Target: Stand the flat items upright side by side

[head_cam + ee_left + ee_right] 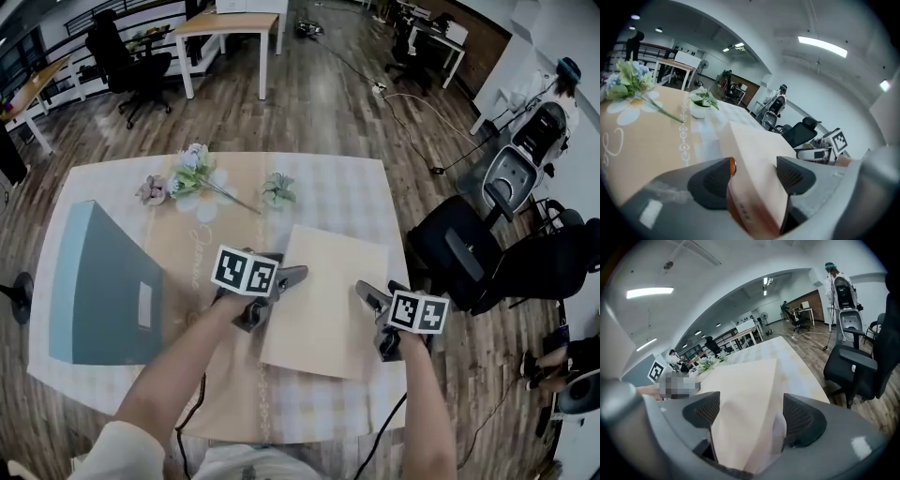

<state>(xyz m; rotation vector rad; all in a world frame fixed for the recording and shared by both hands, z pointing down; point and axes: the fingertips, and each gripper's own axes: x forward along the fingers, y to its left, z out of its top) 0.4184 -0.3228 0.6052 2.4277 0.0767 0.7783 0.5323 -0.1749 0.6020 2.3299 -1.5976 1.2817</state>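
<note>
A wide tan flat box (323,300) lies flat on the table's middle right. My left gripper (272,295) straddles its left edge. In the left gripper view the box (750,145) runs between the jaws of the left gripper (754,176), which stand wide and open. My right gripper (377,322) sits at the box's near right edge. In the right gripper view the box's edge (745,385) fills the gap of the right gripper (750,413), also open. A blue-grey file box (103,286) with a white label sits at the table's left and seems to stand upright.
Artificial flowers (192,173), a small potted plant (277,190) and a dried bloom (152,190) lie along the far side of the table (328,178). Black office chairs (459,248) stand close to its right edge. Desks and chairs fill the room beyond.
</note>
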